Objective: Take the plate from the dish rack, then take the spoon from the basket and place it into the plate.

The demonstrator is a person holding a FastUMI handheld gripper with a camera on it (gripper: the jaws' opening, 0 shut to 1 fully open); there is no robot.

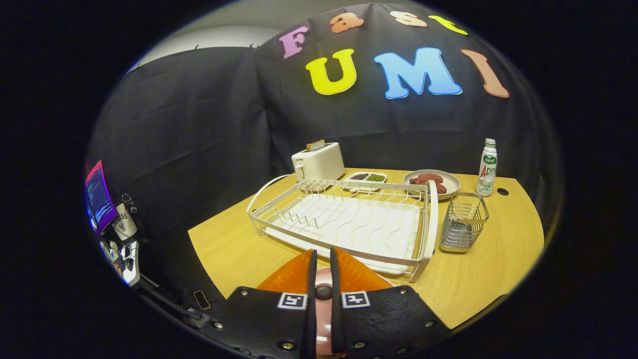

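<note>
At the far left, beyond the table's edge, a lit screen stands tilted, with a white mug just beside it. The wooden table spreads rightward from there.

On it sits the white wire dish rack, just ahead of the gripper's fingers, its slots empty of any plate. Behind the rack's far left corner stands a white toaster with a slice of bread poking out of the top. To the right of the toaster lies a small divided dish holding dark and green contents, and further right a grey plate of reddish food.

The gripper sits low and near, its two fingers drawn almost together with only a narrow slit between them. In that slit and below it shows the pink plate, seen edge-on; both fingers appear to press on its rim, so the gripper is clamped on it.

Right of the rack, touching or just beside its end, stands the wire basket; whether the spoon lies inside I cannot tell. Beyond the basket stands a white bottle with a green cap, upright near the table's far edge.
</note>
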